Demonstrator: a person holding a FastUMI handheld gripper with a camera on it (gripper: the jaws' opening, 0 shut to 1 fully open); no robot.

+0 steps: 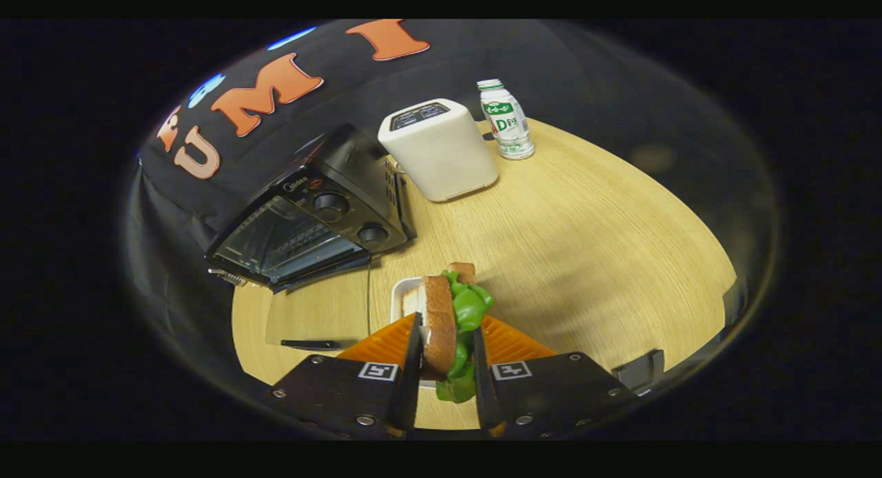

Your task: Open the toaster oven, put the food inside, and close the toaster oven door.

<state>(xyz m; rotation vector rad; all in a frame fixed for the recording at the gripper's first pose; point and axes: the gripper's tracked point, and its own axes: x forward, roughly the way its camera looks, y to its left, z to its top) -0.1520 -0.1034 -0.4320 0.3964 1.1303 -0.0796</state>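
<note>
Item one, your gripper (446,357): its fingers are standing narrowly apart and pressing on either side of a sandwich (451,323), so you are holding the food between them. The sandwich is sitting upright on edge in the grip, brown bread crust facing you, with green lettuce bulging out on its right side and hanging down below the fingers.

Item two, the white dish (402,300): it is lying on the table just beyond your left finger, partly hidden behind the sandwich. Whether anything is lying in it cannot be told from here.

Item three, the toaster oven (313,213): black, standing well ahead of your fingers and to their left, against the booth's dark cloth wall. Its glass door is hanging open, tilted down toward the table, and a wire rack is showing through the glass. Two round knobs are sitting on its right-hand panel. Its inside is too dim to catalogue.

Item four, a white box-shaped appliance (441,151): standing just beside the toaster oven's right flank, further back.

Item five, a small white bottle (505,120) with a green label: standing upright near that white appliance, to its right.

Item six, the wooden table (586,244): it is bearing all of the above.
</note>
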